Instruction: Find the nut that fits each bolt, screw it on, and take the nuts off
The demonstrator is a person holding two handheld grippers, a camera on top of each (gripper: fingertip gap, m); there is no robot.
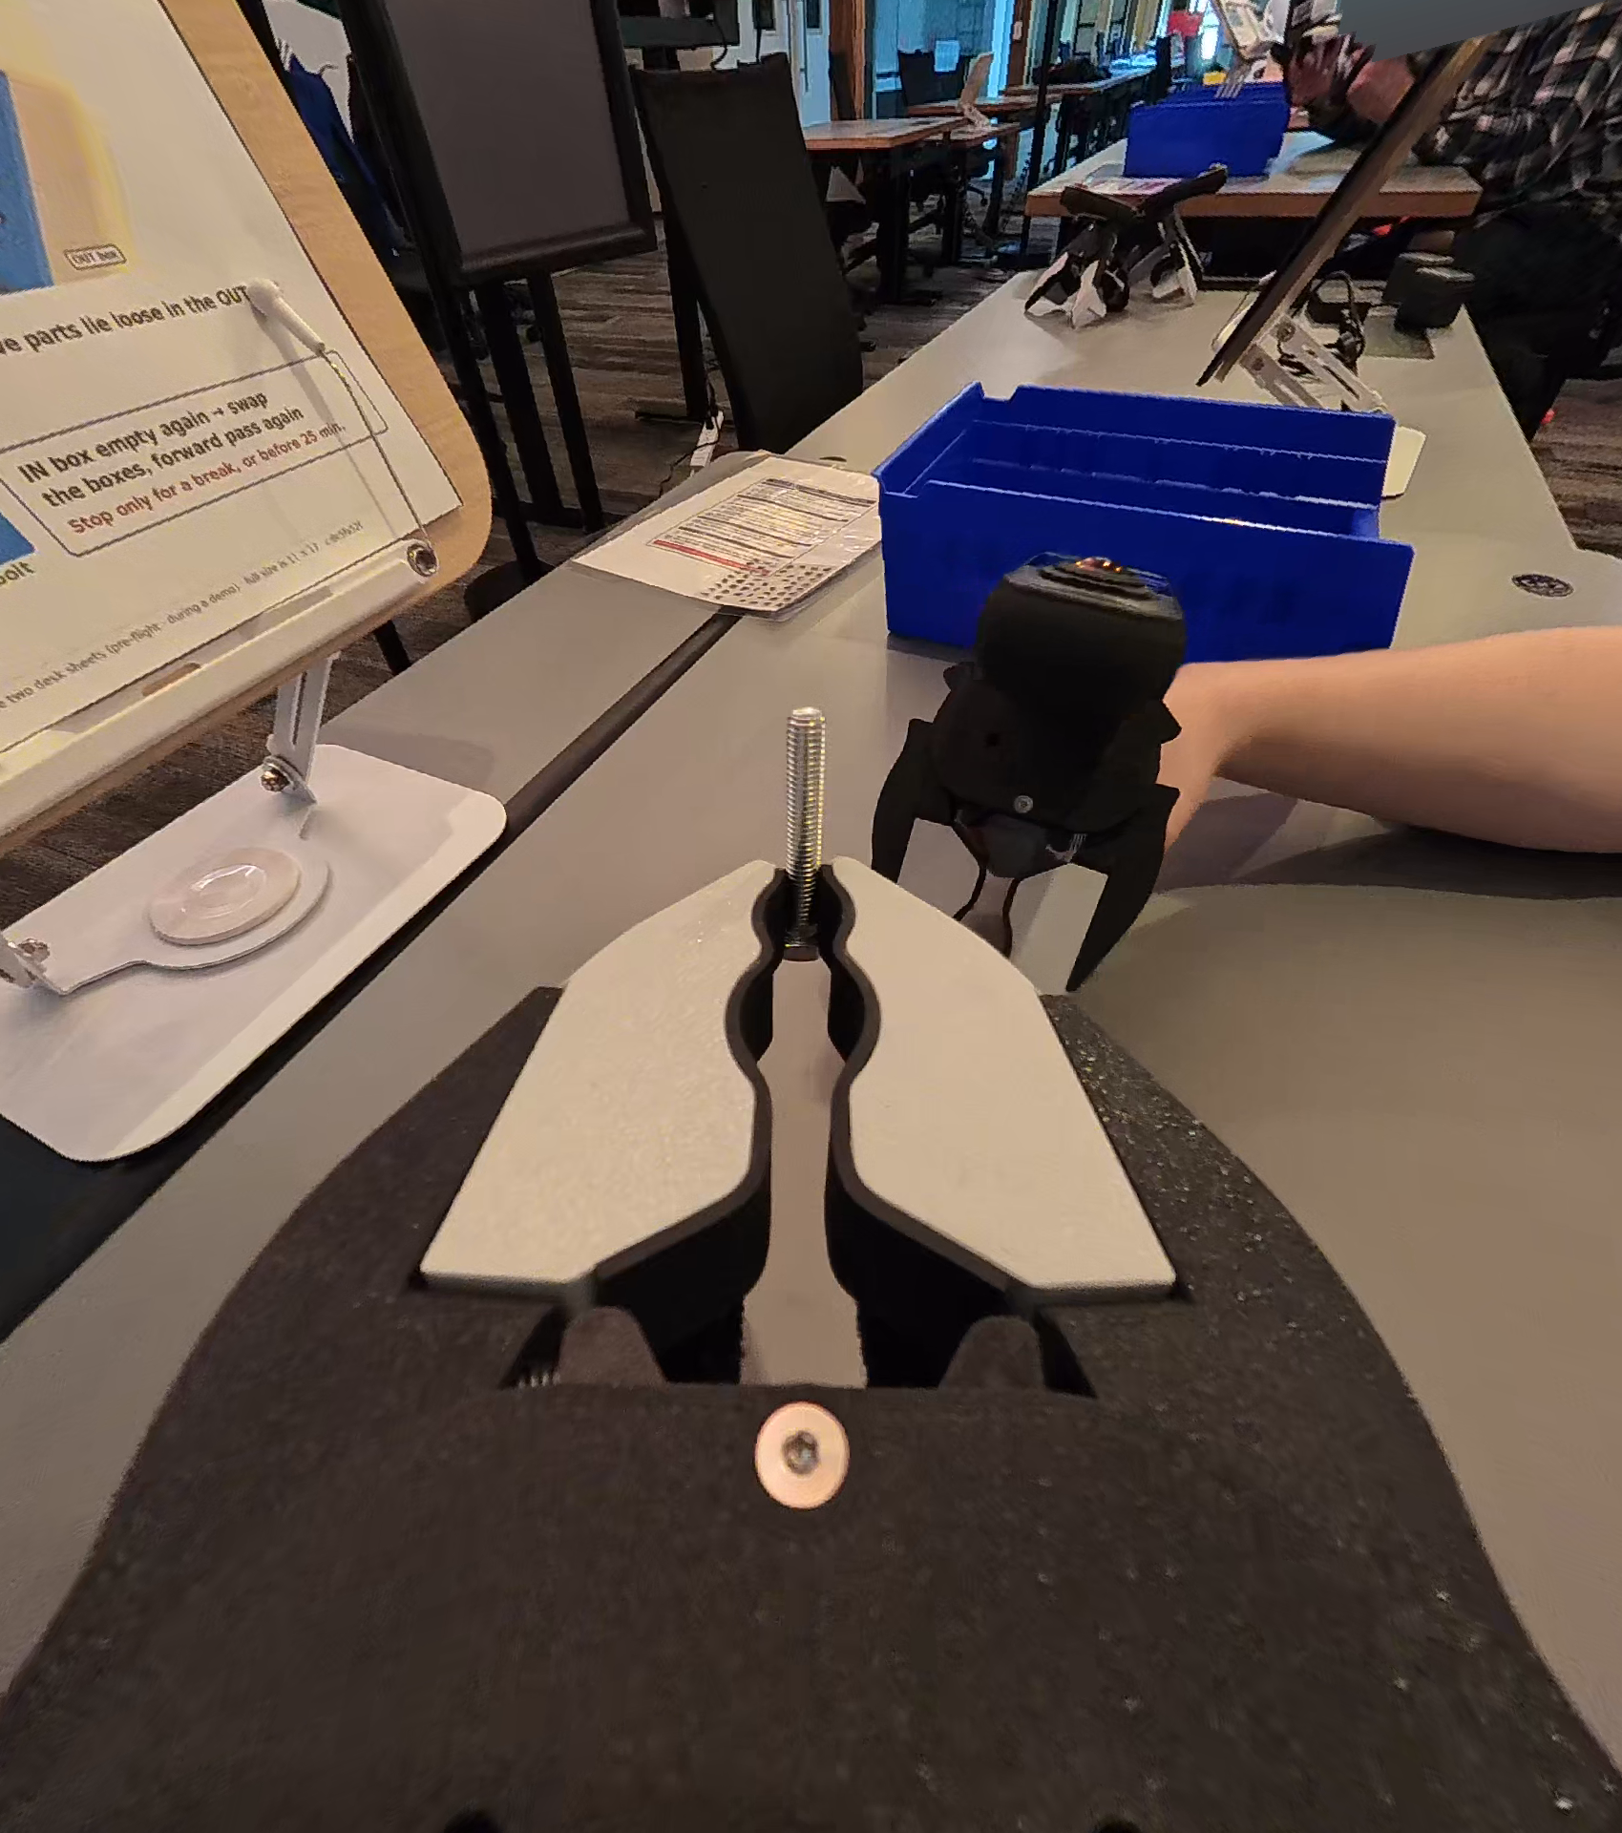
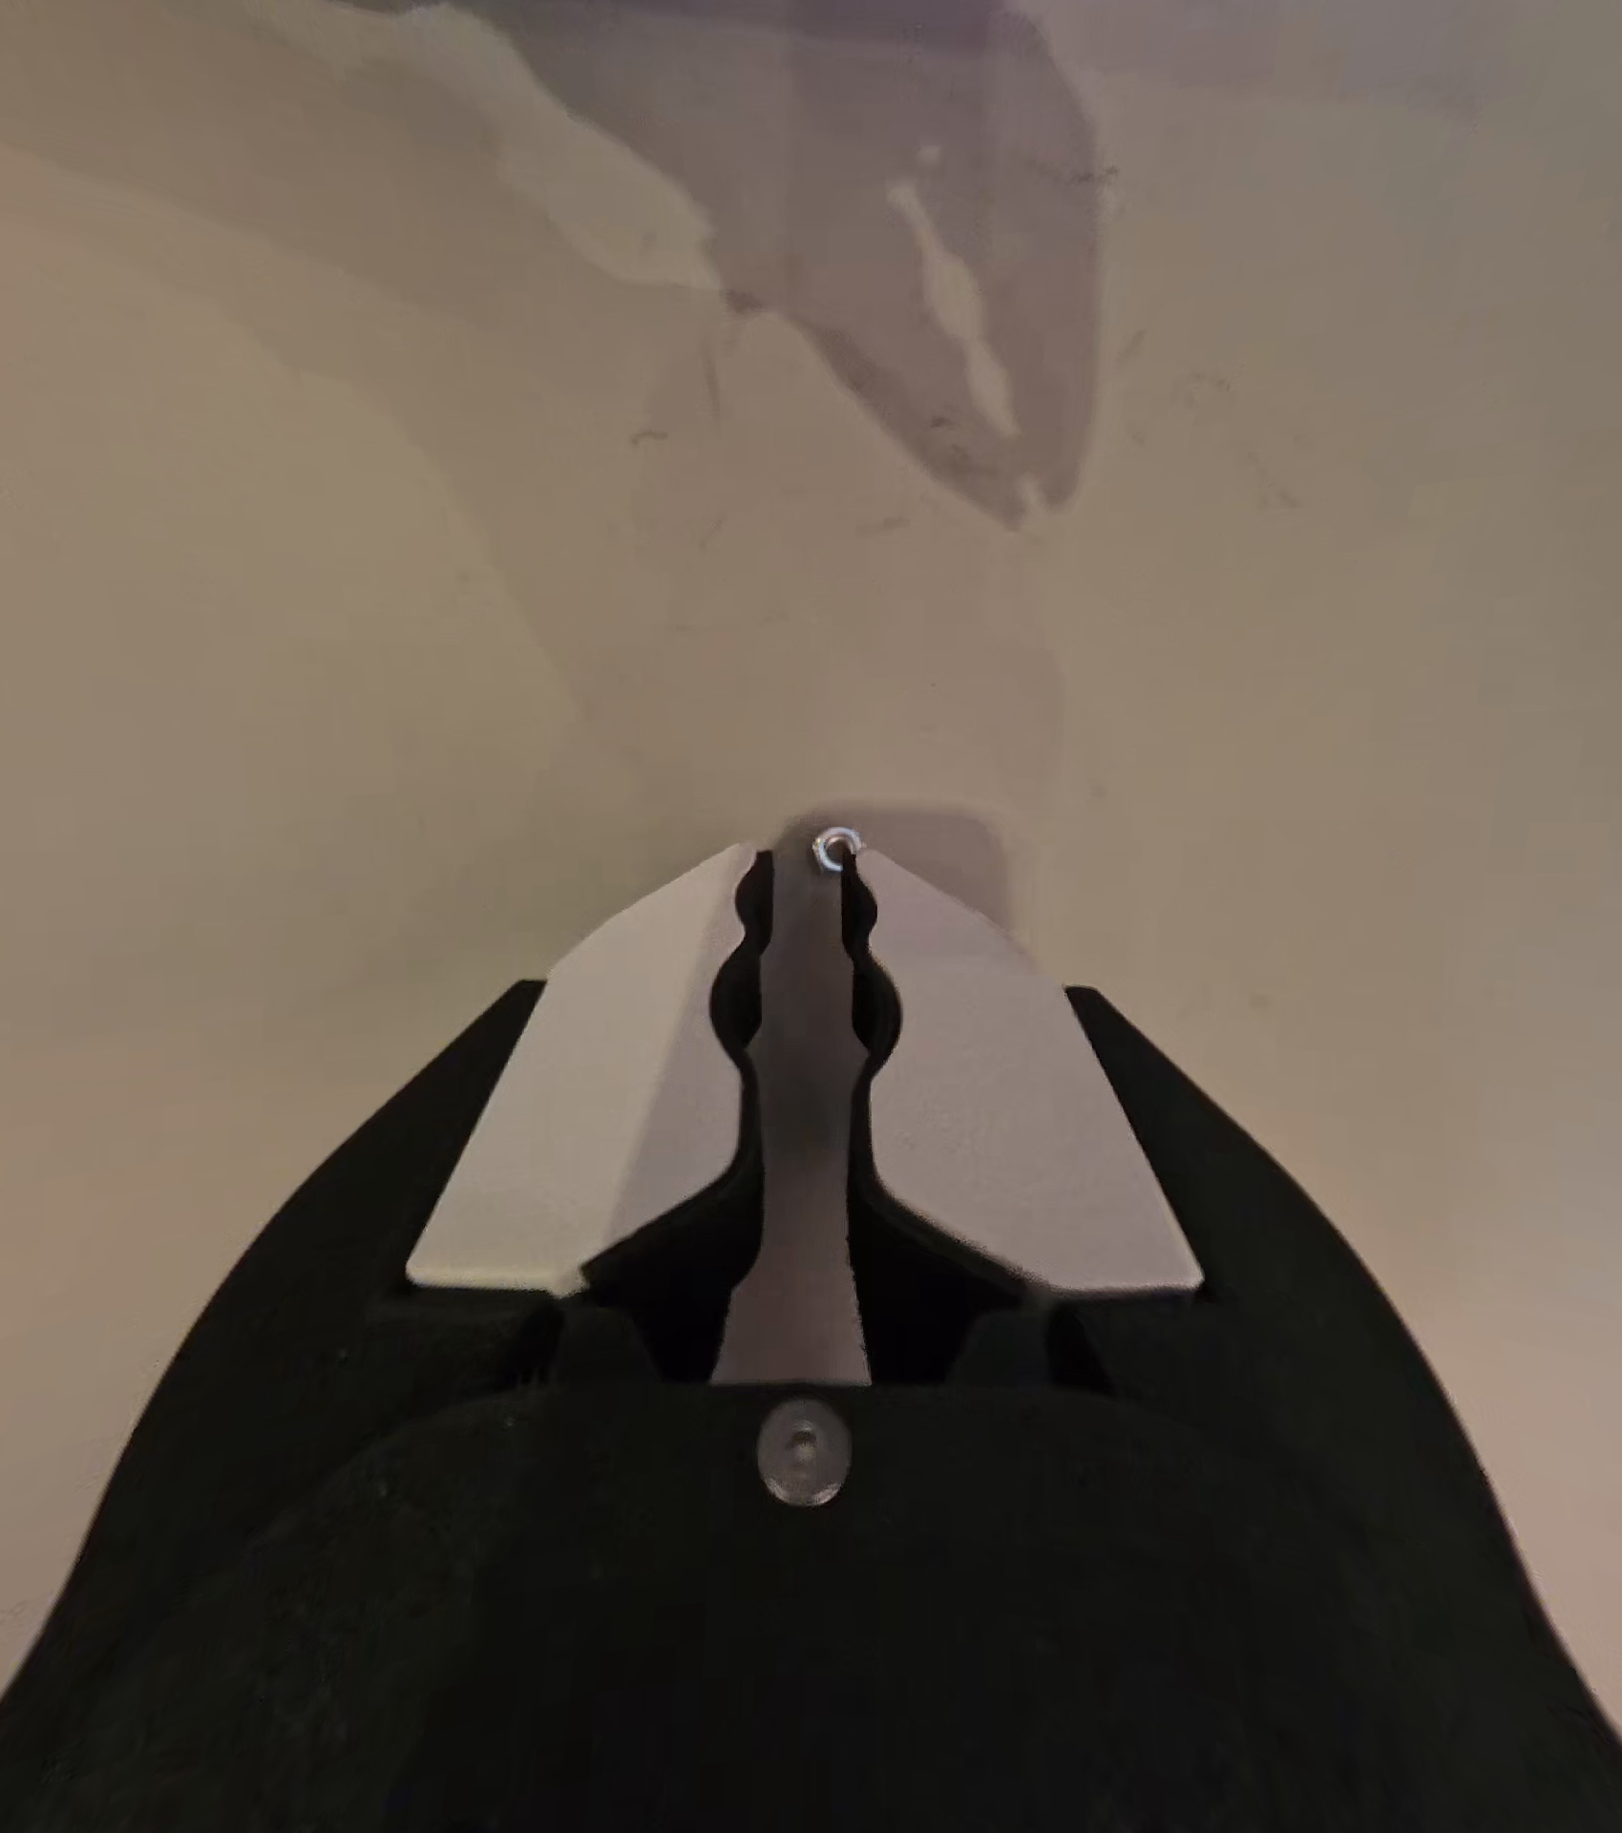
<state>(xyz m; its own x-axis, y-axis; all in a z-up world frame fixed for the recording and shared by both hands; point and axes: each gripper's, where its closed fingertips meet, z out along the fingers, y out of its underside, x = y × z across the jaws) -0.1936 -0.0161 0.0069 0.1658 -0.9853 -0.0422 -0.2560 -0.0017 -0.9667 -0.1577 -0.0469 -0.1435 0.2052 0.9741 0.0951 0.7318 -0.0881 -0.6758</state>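
My left gripper (image 1: pixel 805 873) is shut on a silver bolt (image 1: pixel 805 784) and holds it by its lower end. The threaded shaft stands upright above the fingertips. My right gripper (image 1: pixel 995 922) points down at the grey table (image 1: pixel 1382 1091), just right of the bolt, held by a bare forearm (image 1: pixel 1481 734). In the right wrist view its jaws (image 2: pixel 812 858) stand a little apart over the table (image 2: pixel 291 595). A small silver nut (image 2: pixel 832 851) lies on the table at the tips, against the right finger, with a gap to the left finger.
A blue bin (image 1: pixel 1144 555) stands behind the right gripper, its inside hidden. An instruction board on a white stand (image 1: pixel 142 397) is at the left. A laminated sheet (image 1: pixel 747 536) lies by the bin. A dark seam (image 1: pixel 588 734) splits the table.
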